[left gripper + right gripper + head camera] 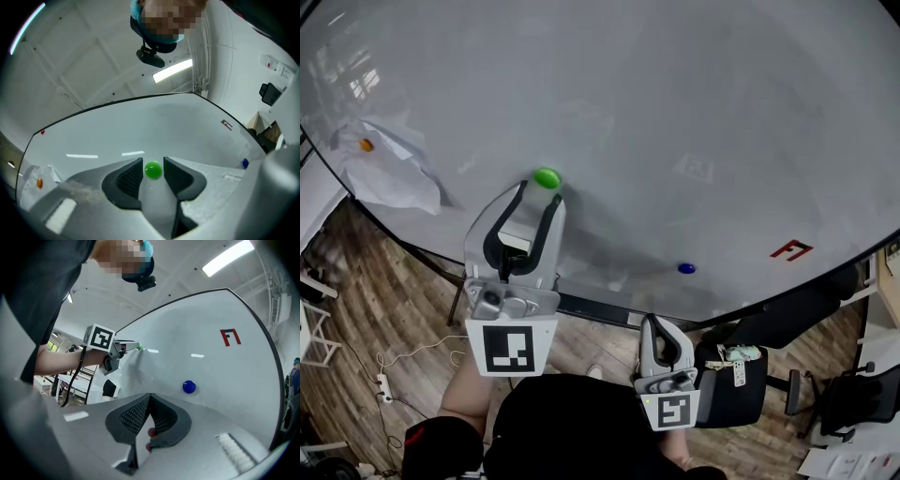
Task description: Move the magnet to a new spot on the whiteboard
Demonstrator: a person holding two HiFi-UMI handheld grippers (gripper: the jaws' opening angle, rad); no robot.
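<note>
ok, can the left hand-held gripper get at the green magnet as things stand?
Likely yes: the left hand-held gripper has its jaws open with the green magnet right at their tips on the whiteboard, and nothing stands between them.

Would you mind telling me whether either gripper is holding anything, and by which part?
Nothing is held: the left gripper stands open around the green magnet without pressing it, and the right gripper is shut and empty.
</note>
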